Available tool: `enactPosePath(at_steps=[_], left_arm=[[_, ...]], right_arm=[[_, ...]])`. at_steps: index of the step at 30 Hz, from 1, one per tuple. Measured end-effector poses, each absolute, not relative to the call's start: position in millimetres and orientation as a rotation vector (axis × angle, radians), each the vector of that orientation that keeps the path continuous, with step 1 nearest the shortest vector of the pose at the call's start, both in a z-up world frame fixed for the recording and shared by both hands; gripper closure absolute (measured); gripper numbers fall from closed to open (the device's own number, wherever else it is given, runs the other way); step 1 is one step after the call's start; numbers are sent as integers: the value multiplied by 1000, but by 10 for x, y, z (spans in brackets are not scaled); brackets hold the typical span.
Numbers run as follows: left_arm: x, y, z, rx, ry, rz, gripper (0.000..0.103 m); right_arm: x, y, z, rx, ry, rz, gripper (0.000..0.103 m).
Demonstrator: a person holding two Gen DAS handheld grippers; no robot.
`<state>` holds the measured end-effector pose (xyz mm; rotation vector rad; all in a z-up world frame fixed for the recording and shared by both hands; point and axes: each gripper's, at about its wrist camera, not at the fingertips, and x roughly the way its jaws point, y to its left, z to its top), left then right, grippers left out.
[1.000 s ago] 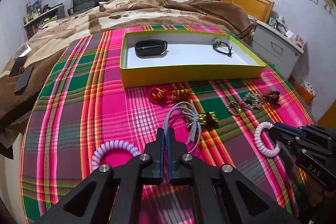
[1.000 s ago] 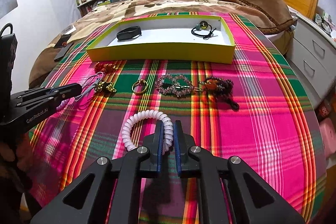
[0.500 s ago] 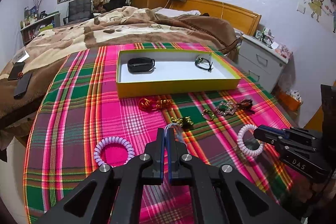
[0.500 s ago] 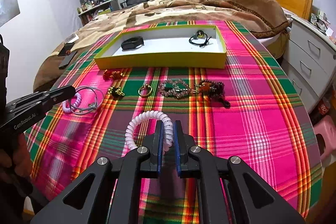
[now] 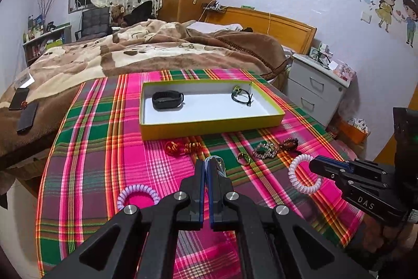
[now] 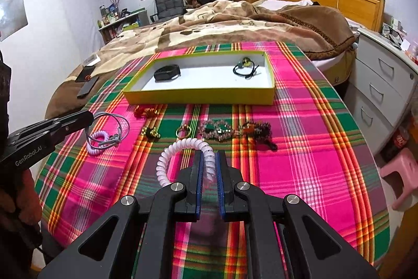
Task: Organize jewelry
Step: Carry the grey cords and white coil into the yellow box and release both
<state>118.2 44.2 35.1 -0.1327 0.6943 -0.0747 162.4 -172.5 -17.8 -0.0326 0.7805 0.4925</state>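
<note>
My left gripper is shut on a grey-blue cord bracelet, held above the plaid cloth; the loops hang from it in the right wrist view. My right gripper is shut on a white spiral hair tie, also lifted; it also shows in the left wrist view. A yellow box at the back holds a black band and a black charm cord. A lilac spiral tie lies on the cloth at the left.
Between box and grippers lie a red-gold piece, a gold bead cluster, a gold ring, a crystal bracelet and a dark bead bracelet. A bed stands behind the table, drawers at the right.
Both grippers have risen and drawn back from the table, each carrying its piece. The cord bracelet has come up off the cloth. The box and the other pieces have not moved.
</note>
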Motion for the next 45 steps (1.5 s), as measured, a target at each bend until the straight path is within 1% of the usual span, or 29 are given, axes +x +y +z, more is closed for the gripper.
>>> enactPosePath(at_steps=[13, 29, 37, 45], left_arm=[[1458, 549, 515, -126, 652, -67, 102], [2042, 797, 574, -104, 644, -37, 102], [2380, 958, 489, -106, 652, -14, 102], [2641, 1133, 240, -116, 694, 13, 102]], right_arm=[[1890, -1683, -30, -39, 744, 479, 93], [2446, -1606, 109, -57, 708, 460, 93], [2822, -1591, 37, -64, 719, 434, 93], [3216, -1540, -151, -74, 763, 401, 93]])
